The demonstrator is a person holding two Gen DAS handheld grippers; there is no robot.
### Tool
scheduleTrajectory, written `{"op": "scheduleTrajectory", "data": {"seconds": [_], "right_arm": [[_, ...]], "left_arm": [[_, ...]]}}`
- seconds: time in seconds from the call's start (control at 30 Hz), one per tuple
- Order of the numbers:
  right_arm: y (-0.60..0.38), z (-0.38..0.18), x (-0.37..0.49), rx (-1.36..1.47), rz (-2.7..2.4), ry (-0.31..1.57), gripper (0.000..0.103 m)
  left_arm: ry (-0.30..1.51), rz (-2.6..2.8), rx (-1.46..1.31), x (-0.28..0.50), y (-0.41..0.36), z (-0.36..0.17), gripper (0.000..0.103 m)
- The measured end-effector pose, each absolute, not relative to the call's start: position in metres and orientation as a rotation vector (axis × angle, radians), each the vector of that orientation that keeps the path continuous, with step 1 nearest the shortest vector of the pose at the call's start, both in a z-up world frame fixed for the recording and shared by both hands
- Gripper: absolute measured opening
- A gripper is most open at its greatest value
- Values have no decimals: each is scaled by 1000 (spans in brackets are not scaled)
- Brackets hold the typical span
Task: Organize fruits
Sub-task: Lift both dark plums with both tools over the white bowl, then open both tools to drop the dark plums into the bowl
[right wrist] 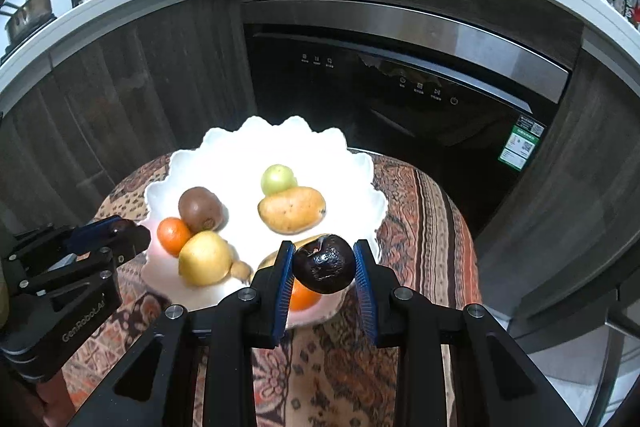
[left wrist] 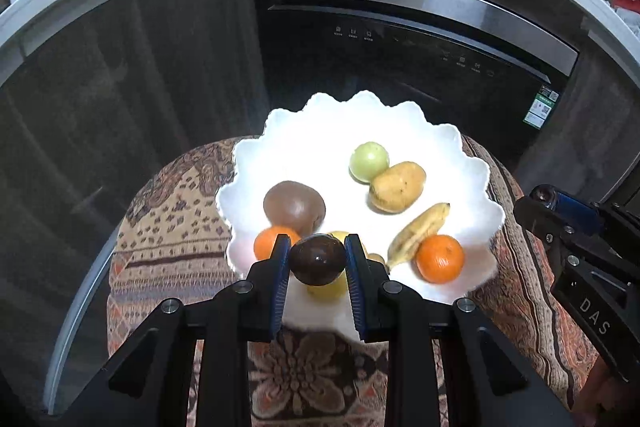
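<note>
Clamped between the blue pads of the left gripper: a smooth dark fruit, held above the near edge of the white scalloped plate. Gripped likewise in the right gripper: a wrinkled dark fruit, over the plate's near right rim. Lying on the plate: green fruit touching potato, banana, two oranges, brown round fruit. Underneath, a patterned cloth.
</note>
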State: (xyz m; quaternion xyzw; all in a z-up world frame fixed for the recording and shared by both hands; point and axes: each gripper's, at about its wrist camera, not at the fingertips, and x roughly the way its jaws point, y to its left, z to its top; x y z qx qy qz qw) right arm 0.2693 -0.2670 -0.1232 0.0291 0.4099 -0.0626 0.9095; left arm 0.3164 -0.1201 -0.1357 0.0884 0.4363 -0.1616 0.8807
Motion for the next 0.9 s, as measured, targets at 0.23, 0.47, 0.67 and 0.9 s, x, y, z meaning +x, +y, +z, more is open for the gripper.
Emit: {"op": "scheduleTrajectory", "data": {"seconds": [0.23,0.47,0.67,0.9], "right_arm": [[-273,-138,295,76,-119,885,31],[-279,-150,313,105,-96,930,32],[-279,-147,313,87,-128,911,60],[-277,-134,304,56,-197,881,87]], "left_arm": [[947,-358,185,347,-131,-152,27],[970,-358,193,360,-139,-163,46],[956,-330,201,359,-137,-160,61],[926,-273,192,348,-124,-144,90]]}}
